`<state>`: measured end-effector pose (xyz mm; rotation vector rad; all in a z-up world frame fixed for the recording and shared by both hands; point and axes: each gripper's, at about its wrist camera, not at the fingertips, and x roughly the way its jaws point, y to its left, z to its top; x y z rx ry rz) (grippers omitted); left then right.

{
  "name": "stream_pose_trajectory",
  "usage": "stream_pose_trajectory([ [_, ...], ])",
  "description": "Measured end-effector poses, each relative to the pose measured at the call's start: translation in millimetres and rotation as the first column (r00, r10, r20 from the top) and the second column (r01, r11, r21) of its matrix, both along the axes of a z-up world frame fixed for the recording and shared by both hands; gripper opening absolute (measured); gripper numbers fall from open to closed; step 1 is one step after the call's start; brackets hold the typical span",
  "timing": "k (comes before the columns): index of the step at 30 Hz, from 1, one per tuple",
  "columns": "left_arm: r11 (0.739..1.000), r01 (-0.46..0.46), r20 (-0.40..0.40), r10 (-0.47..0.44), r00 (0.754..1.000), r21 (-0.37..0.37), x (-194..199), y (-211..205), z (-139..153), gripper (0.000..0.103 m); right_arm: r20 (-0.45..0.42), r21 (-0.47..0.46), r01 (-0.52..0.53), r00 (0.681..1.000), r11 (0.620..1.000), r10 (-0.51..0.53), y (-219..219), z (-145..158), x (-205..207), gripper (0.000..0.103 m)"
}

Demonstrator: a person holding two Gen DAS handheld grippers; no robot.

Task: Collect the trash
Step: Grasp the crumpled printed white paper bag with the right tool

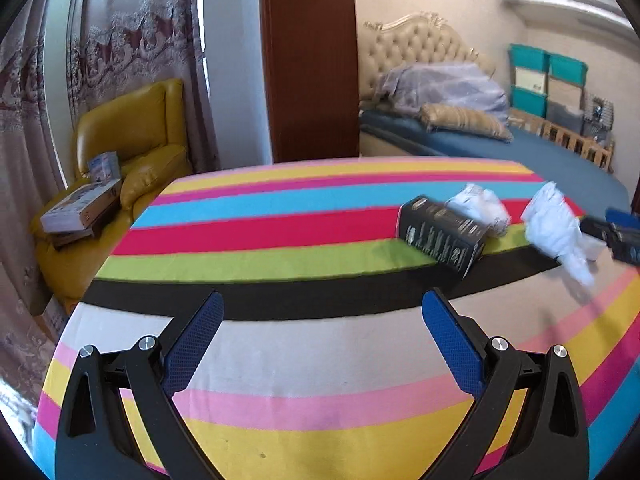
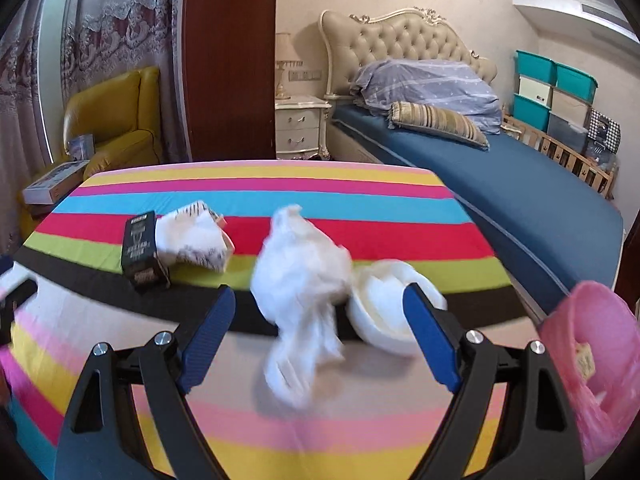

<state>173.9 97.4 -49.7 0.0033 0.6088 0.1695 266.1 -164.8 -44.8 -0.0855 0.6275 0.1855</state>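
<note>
hovering wide apart and empty over the striped tablecloth (image 2: 360,184), right gripper (image 2: 320,322) frames a blurred white crumpled wrapper (image 2: 300,268) – half hiding a white bowl (image 2: 384,320) – while left gripper (image 1: 322,334) gapes empty too.

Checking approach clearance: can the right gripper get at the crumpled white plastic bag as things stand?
Probably yes. The right gripper has its jaws wide open and empty, and the crumpled white plastic bag lies straight ahead between them. The white bowl sits close beside it and may get nudged.
</note>
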Motion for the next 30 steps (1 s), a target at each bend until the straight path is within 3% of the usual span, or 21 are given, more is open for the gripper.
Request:
stream_pose_trajectory([
  [5,1.0,0.003,0.002,-0.003,1.0,-0.011,1.9,-1.2,-0.2,0.095,0.017,-0.012,-0.068,0.998,0.998,0.068,45.5,8.2,25.6,0.082],
  [7,1.0,-0.005,-0.017,0.005,1.0,-0.002,5.5,-1.9,-2.2,0.095,0.024,-0.005,-0.107,0.994,0.994,0.107,62.8,9.8,35.0,0.075],
  [10,0.999,-0.039,-0.063,0.04,0.997,0.017,12.8,-1.4,-6.8,0.095,0.001,-0.022,-0.127,0.992,0.992,0.127,89.4,5.9,55.5,0.073],
  [17,0.995,-0.077,-0.077,0.072,0.994,-0.063,12.8,16.6,-9.3,0.095,-0.039,-0.022,-0.185,0.982,0.982,0.184,127.7,2.9,76.3,0.073],
  [20,0.994,-0.08,-0.069,0.075,0.995,-0.074,11.3,17.8,-8.9,0.095,-0.072,-0.04,-0.2,0.978,0.979,0.197,135.9,-5.0,85.0,0.074],
  [28,0.996,-0.08,-0.073,0.078,0.994,-0.027,11.7,9.5,-10.1,0.095,-0.107,0.078,-0.217,0.968,0.973,0.225,115.2,-12.9,98.6,0.078],
  [30,0.997,-0.079,-0.074,0.078,0.994,0.0,12.3,5.6,-10.5,0.095,-0.112,0.08,-0.211,0.969,0.974,0.219,111.0,-12.8,100.8,0.056],
])
